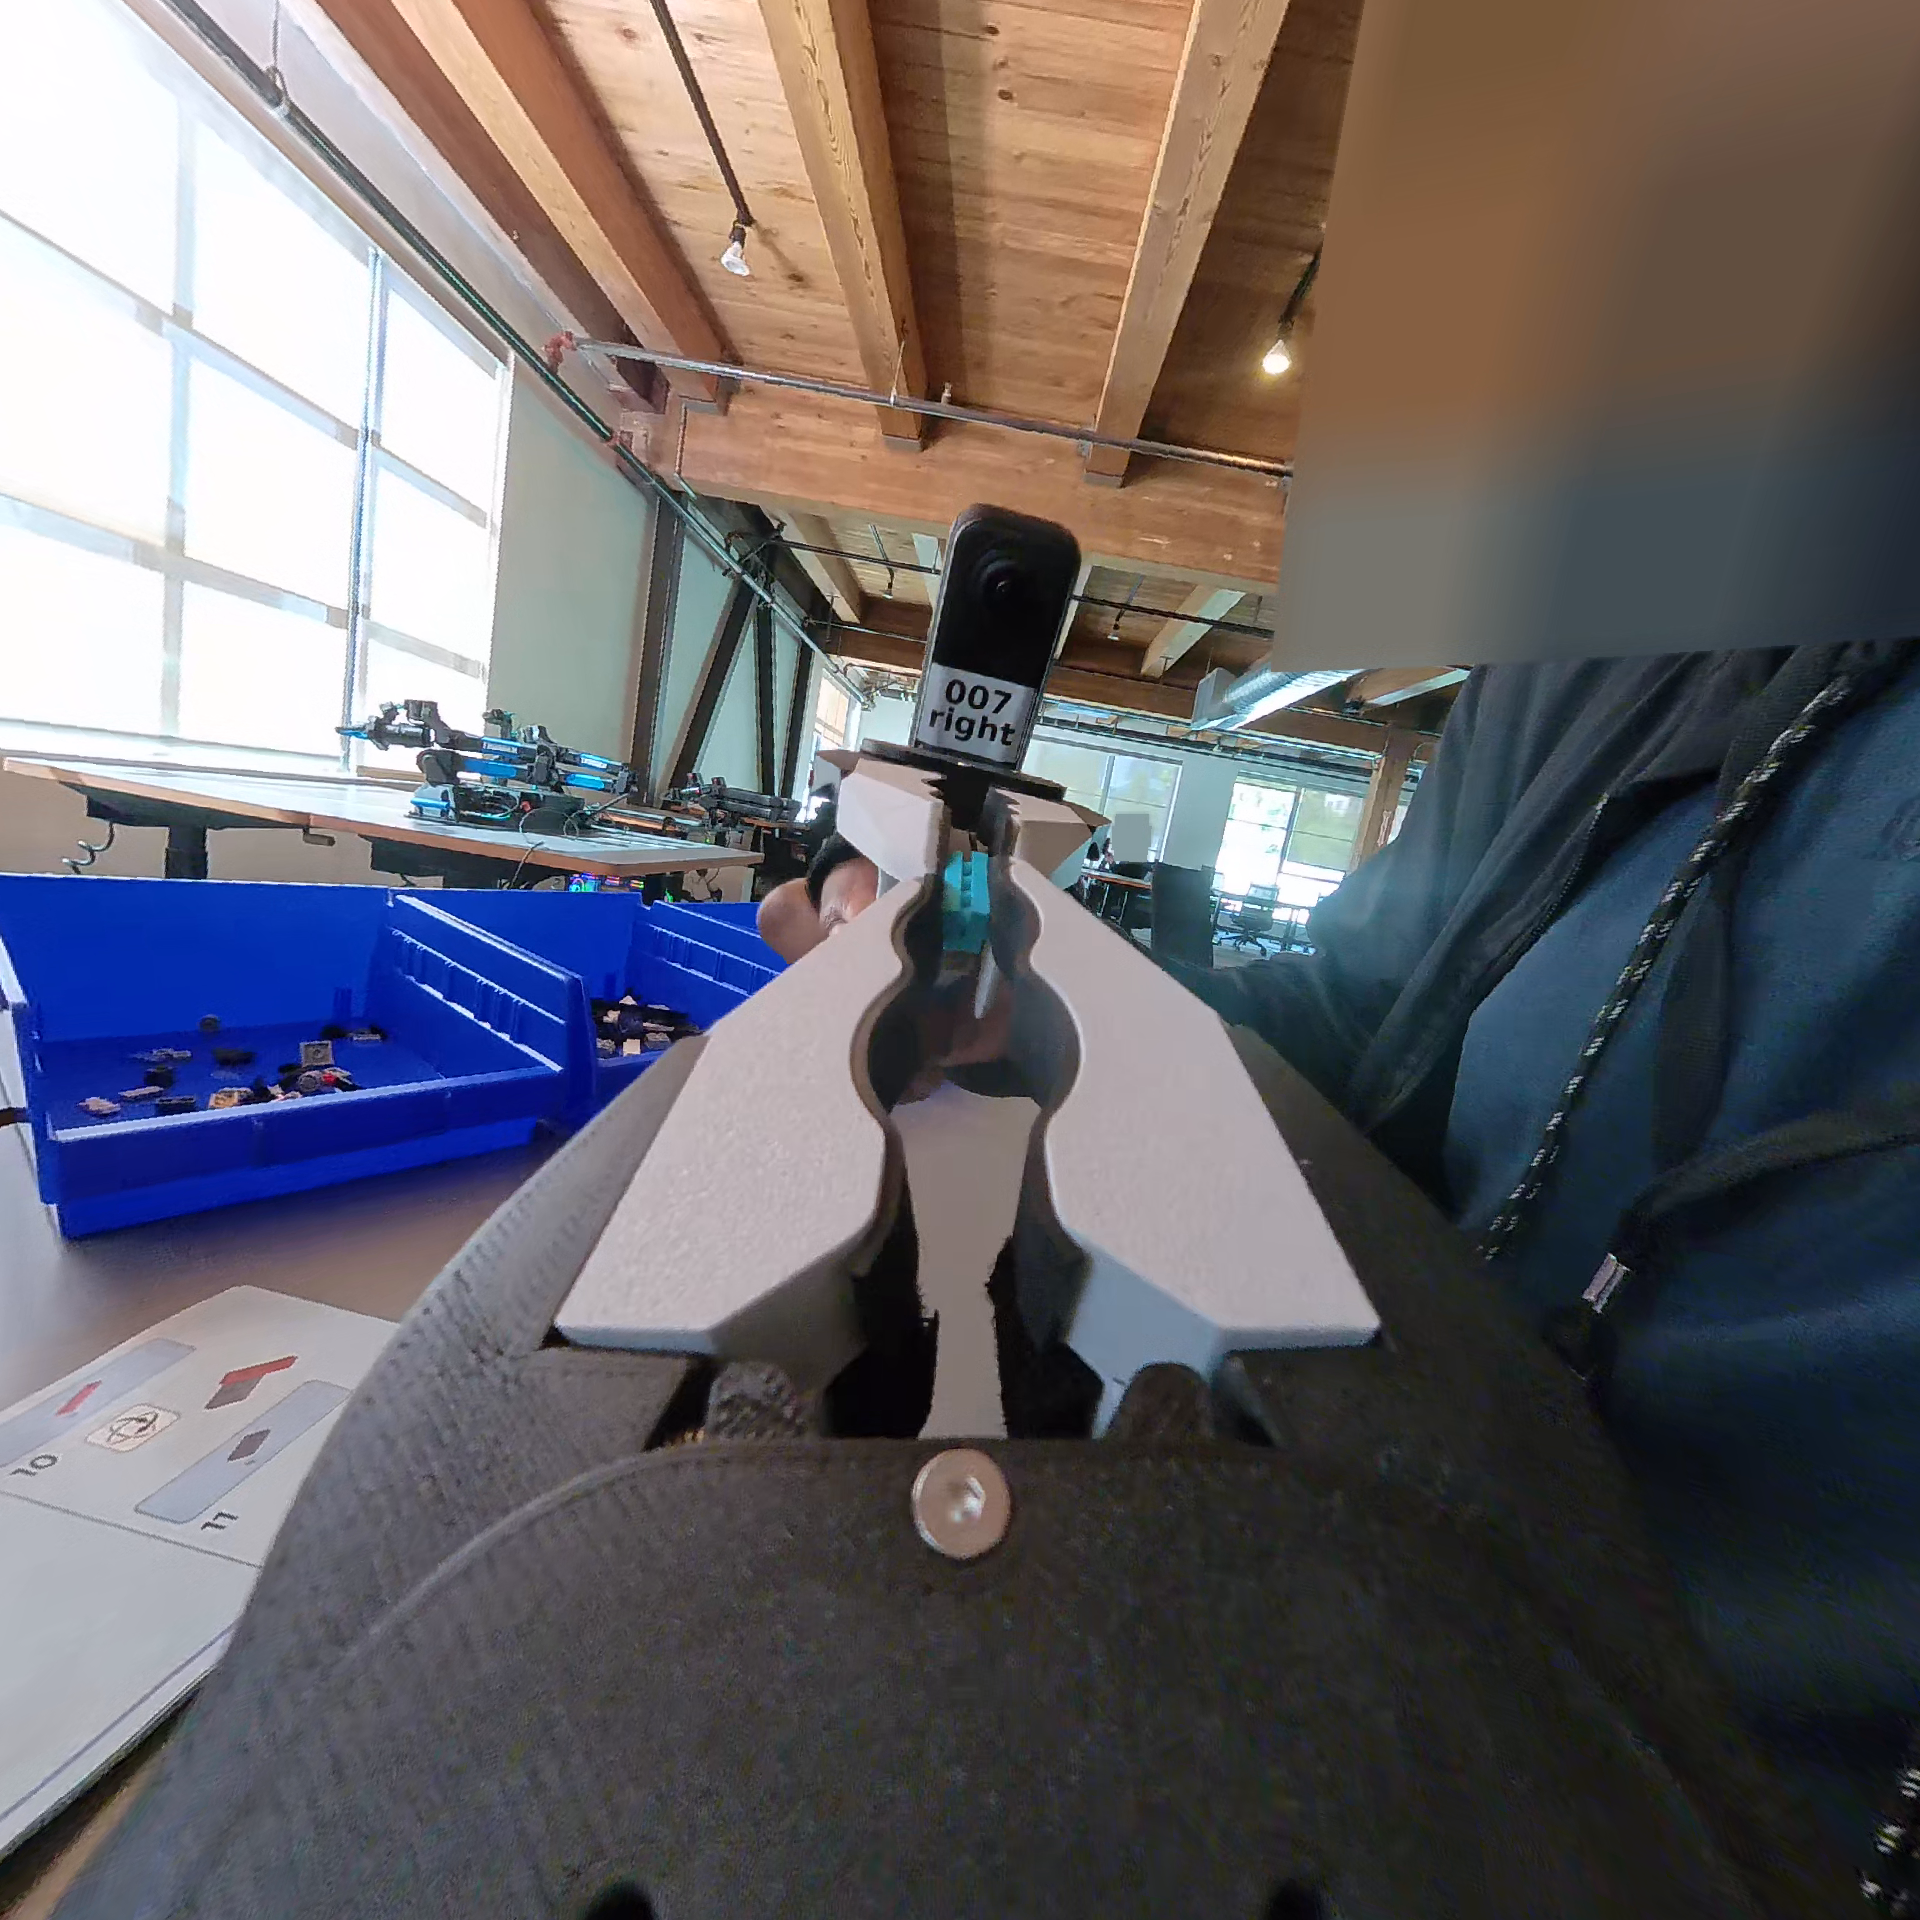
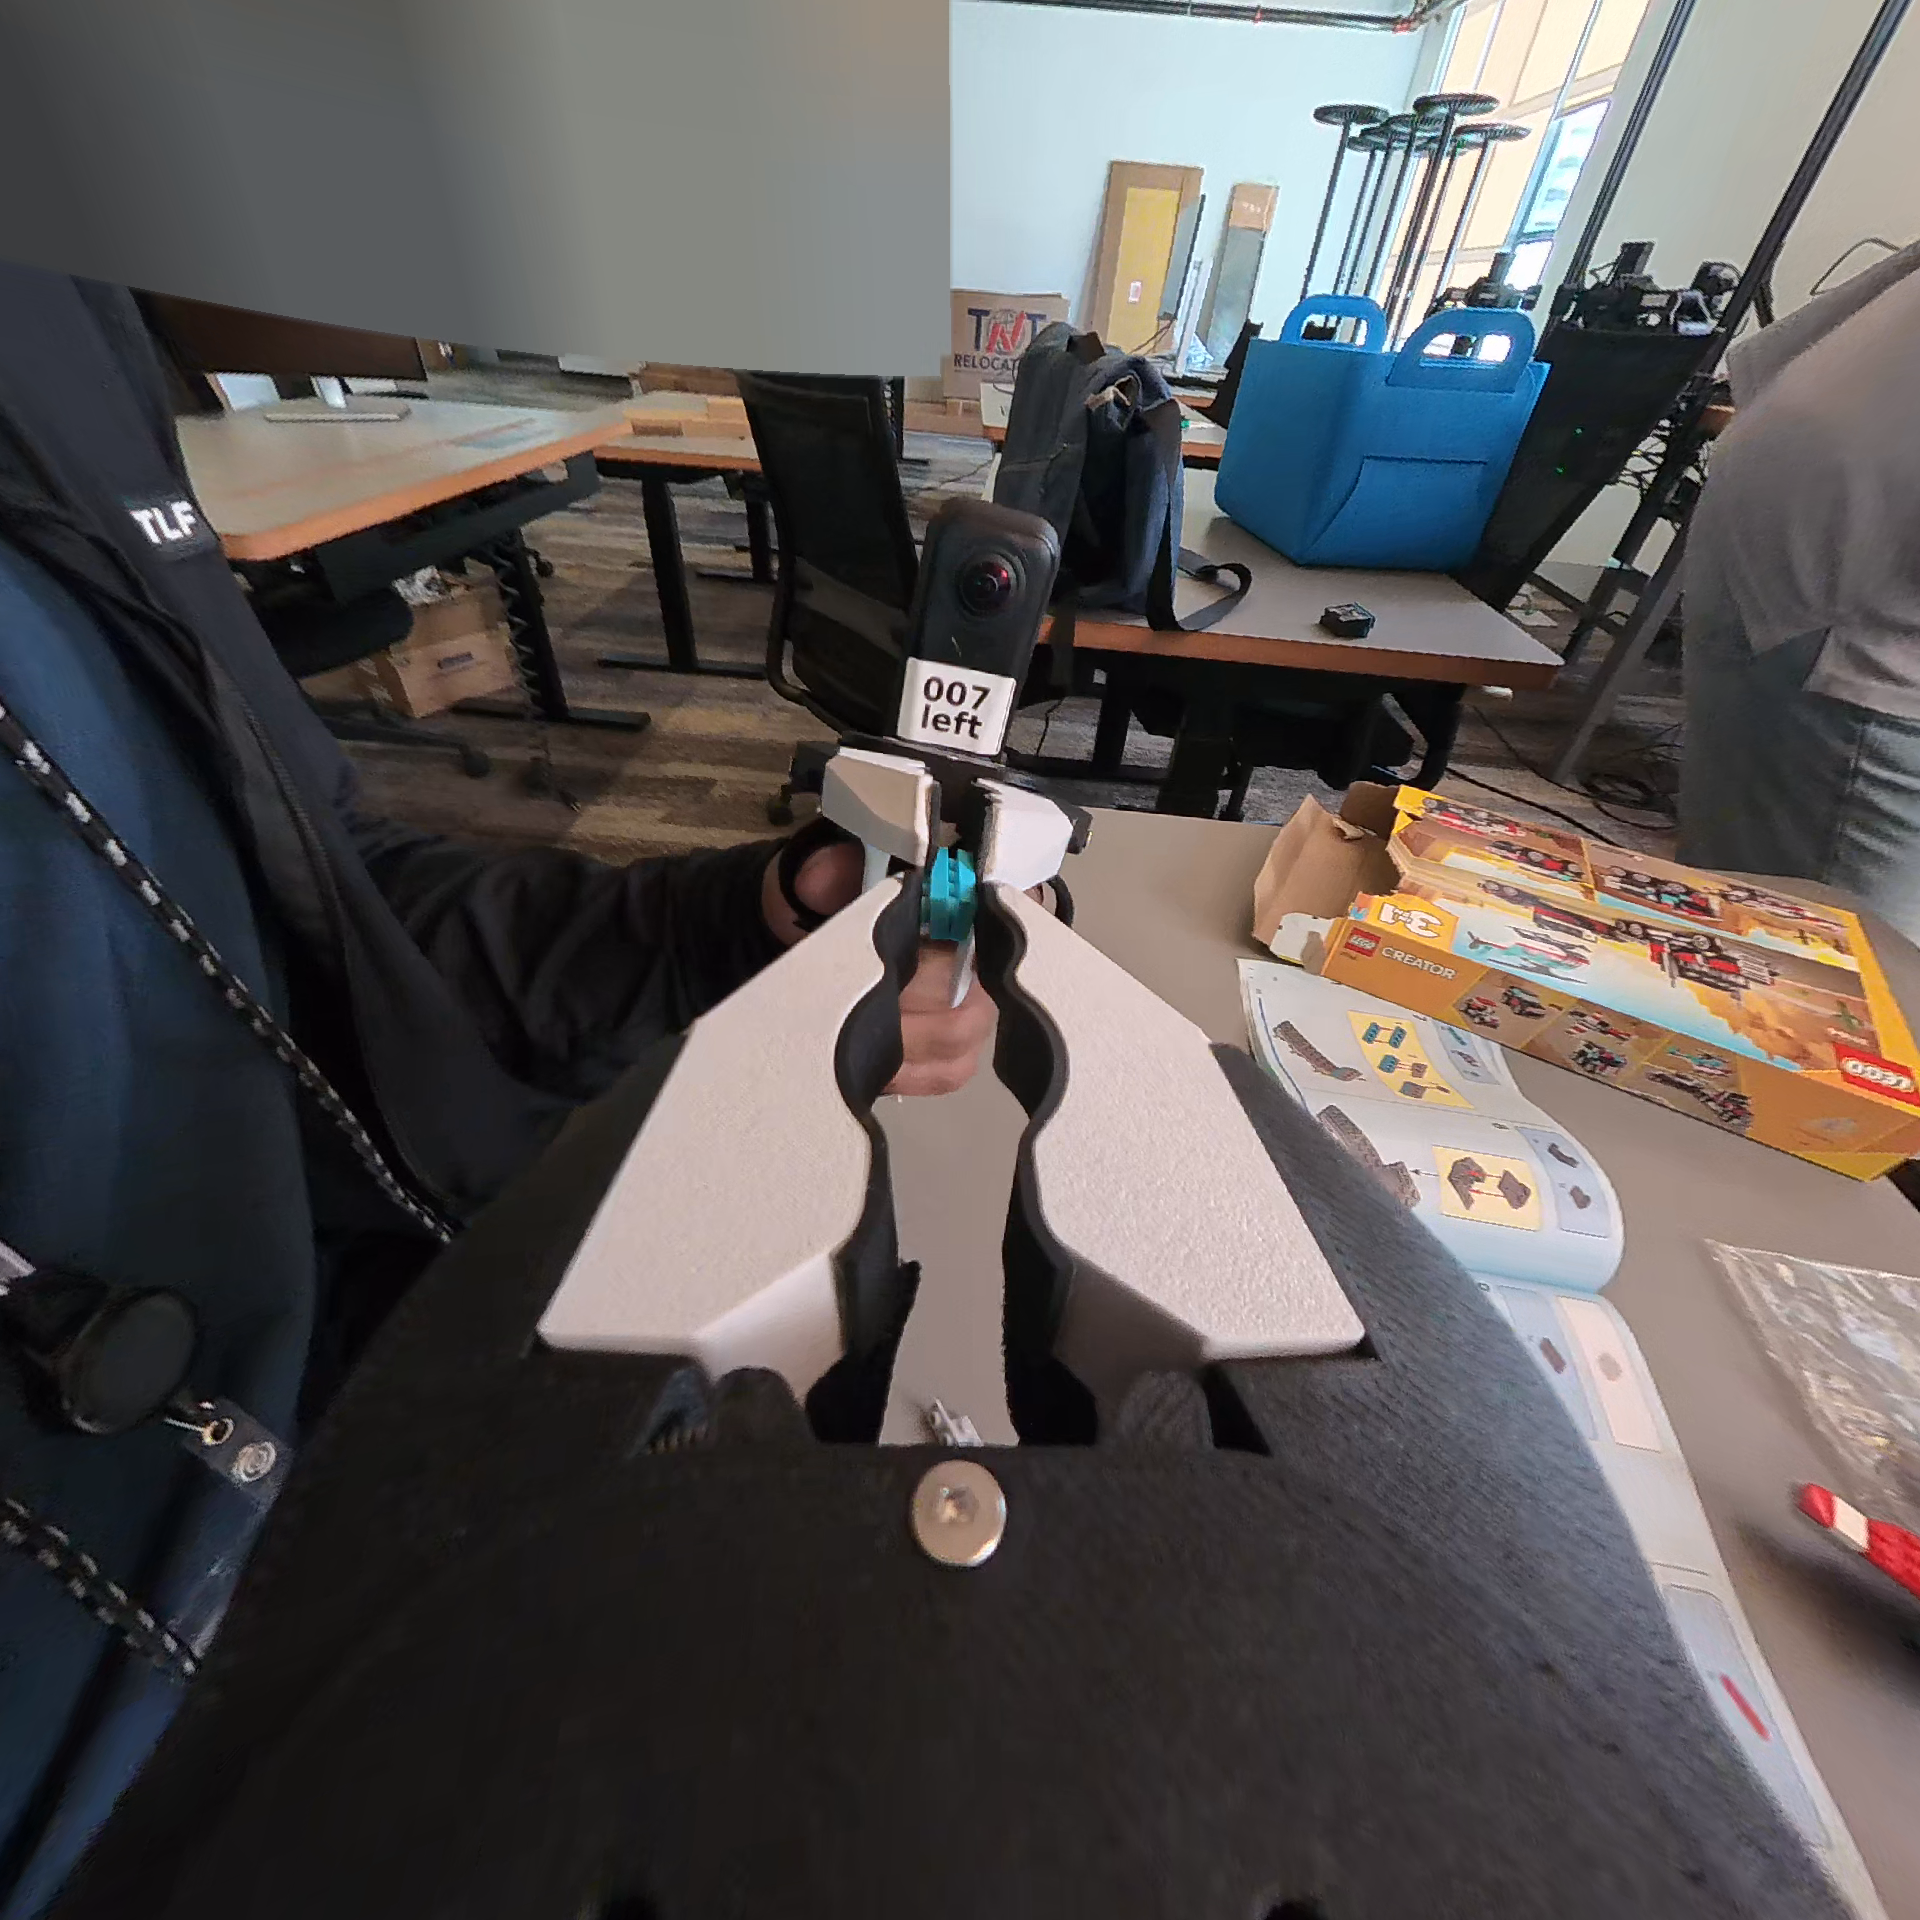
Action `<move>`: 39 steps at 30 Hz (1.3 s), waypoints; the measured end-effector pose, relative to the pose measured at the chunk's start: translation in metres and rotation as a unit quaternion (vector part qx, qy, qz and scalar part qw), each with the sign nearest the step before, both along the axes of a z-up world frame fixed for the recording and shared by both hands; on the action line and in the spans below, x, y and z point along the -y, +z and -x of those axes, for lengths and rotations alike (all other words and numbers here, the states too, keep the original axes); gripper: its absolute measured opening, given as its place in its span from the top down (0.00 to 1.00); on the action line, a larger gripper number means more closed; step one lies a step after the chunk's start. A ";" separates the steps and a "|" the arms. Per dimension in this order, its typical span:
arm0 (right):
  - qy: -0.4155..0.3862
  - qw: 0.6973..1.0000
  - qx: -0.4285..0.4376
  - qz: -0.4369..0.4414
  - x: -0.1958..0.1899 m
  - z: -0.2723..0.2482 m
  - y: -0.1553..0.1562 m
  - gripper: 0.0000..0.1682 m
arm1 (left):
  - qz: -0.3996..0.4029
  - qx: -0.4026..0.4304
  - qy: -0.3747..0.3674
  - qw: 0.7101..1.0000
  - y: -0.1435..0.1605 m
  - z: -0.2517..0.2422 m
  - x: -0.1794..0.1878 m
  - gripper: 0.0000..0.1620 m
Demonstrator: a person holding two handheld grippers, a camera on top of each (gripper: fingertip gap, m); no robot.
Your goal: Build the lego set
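The gray tabletop (image 2: 1195, 914) is the biggest thing here. It has lots of bare room in the middle, under my two tools. On my right side the yellow lego box (image 2: 1621, 997) lies flat near the far edge, with its torn flap open. Just in front of the box lies the open instruction book (image 2: 1455, 1132), and its pages run toward me along the tabletop's right side. A clear bag of parts (image 2: 1829, 1351) lies to the right of the book. A red and white piece (image 2: 1860, 1538) sits beside the book, near me.

On my left side two blue bins (image 1: 312, 1039) stand side by side, walls touching. Small dark and light pieces lie on their floors. A page of the book (image 1: 135, 1455) lies flat near the front edge.

I hold my left tool (image 1: 961, 914) and my right tool (image 2: 940, 904) up in the air, tip to tip, above the tabletop. Both are almost closed. The tips of both pinch the same small teal brick stack (image 2: 948, 891), one tool from each side. My hand (image 2: 930, 1029) shows behind the tips.
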State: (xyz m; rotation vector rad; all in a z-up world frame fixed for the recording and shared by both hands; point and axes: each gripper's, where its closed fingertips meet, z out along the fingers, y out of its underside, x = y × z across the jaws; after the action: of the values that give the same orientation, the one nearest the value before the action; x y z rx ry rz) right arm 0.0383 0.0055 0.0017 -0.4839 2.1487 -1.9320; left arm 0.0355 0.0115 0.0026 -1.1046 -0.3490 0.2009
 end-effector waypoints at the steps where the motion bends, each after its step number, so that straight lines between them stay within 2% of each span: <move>1: 0.001 1.000 0.002 0.001 0.000 -0.001 0.000 0.93 | 0.000 -0.001 -0.001 1.000 0.000 0.000 0.000 0.95; 17: 0.012 0.999 0.051 -0.012 -0.005 -0.010 0.005 0.94 | 0.018 -0.036 0.000 0.999 0.004 -0.009 -0.004 0.96; 35: -0.011 1.000 0.011 -0.006 -0.006 -0.009 0.003 0.95 | 0.018 -0.026 -0.006 0.999 0.003 -0.009 -0.007 0.96; 39: -0.009 1.000 -0.004 0.003 -0.008 -0.012 0.005 0.94 | 0.005 -0.017 -0.013 1.000 0.004 -0.010 -0.005 0.90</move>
State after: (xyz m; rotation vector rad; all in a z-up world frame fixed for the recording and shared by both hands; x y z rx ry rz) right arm 0.0499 0.0132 0.0069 -0.4773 2.1596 -1.9501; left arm 0.0455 0.0167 0.0069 -1.1137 -0.3033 0.1990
